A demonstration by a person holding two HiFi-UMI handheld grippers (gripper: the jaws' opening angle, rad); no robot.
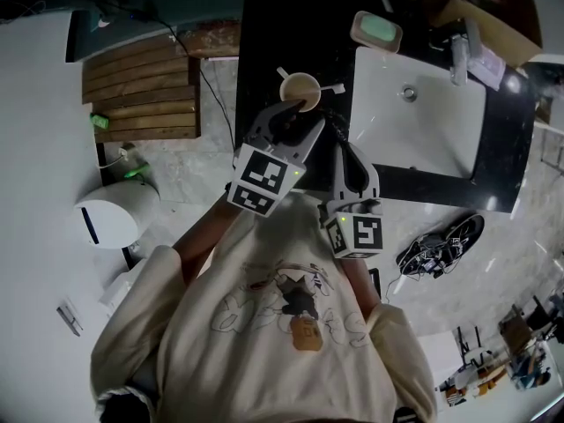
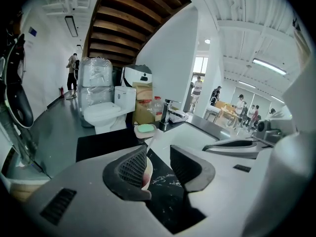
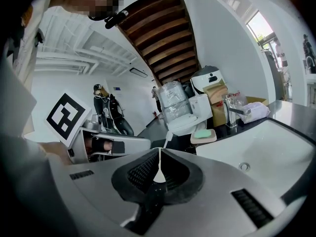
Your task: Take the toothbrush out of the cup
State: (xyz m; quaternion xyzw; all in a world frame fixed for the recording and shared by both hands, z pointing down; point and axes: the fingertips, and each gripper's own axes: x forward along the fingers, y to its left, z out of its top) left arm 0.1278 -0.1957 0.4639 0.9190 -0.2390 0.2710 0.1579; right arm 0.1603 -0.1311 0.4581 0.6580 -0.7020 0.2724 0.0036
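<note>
A cream cup (image 1: 300, 87) stands on the black counter (image 1: 264, 42) left of the sink. My left gripper (image 1: 300, 113) reaches its near side. In the left gripper view that gripper (image 2: 160, 164) is open, and the cup's rim (image 2: 147, 172) peeks out beside the left finger, mostly hidden behind it. My right gripper (image 1: 336, 120) hovers just right of the cup. In the right gripper view it (image 3: 159, 169) is shut on the thin white toothbrush (image 3: 161, 157), whose head (image 3: 169, 134) sticks out past the tips. A white end of it (image 1: 336, 87) shows beside the cup.
A white sink (image 1: 423, 122) with a faucet (image 1: 458, 60) fills the counter's right half. A dish with green soap (image 1: 377, 31) sits behind the cup. A wooden slatted mat (image 1: 141, 91), a white bin (image 1: 110, 211) and shoes (image 1: 441, 245) lie on the floor. A toilet (image 2: 106, 113) stands beyond.
</note>
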